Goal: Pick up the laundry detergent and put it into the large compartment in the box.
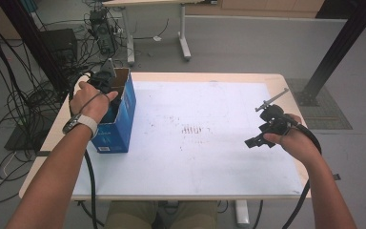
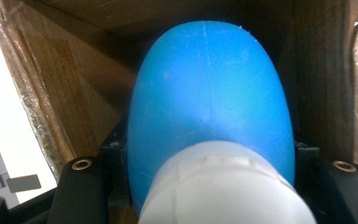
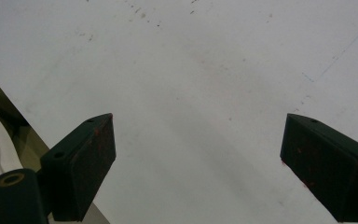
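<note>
A blue carton (image 1: pixel 120 119) with a brown cardboard inside (image 2: pixel 74 88) stands open-topped at the table's left edge. My left gripper (image 1: pixel 107 86) reaches down into it from above. In the left gripper view its jaws sit tight on both sides of a rounded blue object with a white end (image 2: pixel 209 84), so my left gripper (image 2: pixel 209 156) is shut on it inside the carton. My right gripper (image 1: pixel 256 141) hovers over the right part of the white mat (image 1: pixel 205 138). Its jaws stand wide apart over bare mat, and my right gripper (image 3: pixel 198 163) holds nothing.
The white mat (image 3: pixel 191 70) covers most of the light wooden tabletop (image 1: pixel 286 88) and bears faint reddish marks at its middle. Cables (image 1: pixel 9 95) lie on the floor at the left. A table leg (image 1: pixel 185 43) and a black post (image 1: pixel 343 43) stand behind.
</note>
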A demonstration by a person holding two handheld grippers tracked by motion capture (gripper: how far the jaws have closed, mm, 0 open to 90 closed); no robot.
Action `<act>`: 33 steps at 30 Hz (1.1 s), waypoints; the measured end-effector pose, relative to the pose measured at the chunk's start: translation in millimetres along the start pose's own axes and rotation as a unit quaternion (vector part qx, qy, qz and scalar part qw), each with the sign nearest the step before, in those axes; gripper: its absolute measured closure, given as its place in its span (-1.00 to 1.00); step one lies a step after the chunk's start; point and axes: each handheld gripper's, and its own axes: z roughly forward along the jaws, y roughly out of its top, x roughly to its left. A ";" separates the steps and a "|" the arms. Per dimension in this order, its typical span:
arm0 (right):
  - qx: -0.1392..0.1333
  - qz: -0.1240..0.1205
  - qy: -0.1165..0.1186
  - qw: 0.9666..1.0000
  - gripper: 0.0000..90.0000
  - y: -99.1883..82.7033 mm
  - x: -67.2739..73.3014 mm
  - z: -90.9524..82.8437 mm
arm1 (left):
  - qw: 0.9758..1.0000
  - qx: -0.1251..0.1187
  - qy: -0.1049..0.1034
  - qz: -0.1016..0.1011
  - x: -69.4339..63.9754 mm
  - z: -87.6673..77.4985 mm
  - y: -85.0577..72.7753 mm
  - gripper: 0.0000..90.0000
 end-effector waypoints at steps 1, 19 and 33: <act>0.000 0.000 0.000 1.000 -0.77 -0.1 0.1 -0.1 | 1.000 0.000 0.000 -0.001 0.2 0.0 0.0 -0.17; 0.002 0.004 -0.003 1.000 -0.77 -3.1 -0.4 -2.5 | 1.000 0.000 0.001 0.001 -1.6 -0.1 0.7 -0.17; 0.002 0.005 -0.002 1.000 -0.77 -2.0 0.5 -3.1 | 1.000 0.000 0.002 0.001 -2.1 0.2 0.3 -0.17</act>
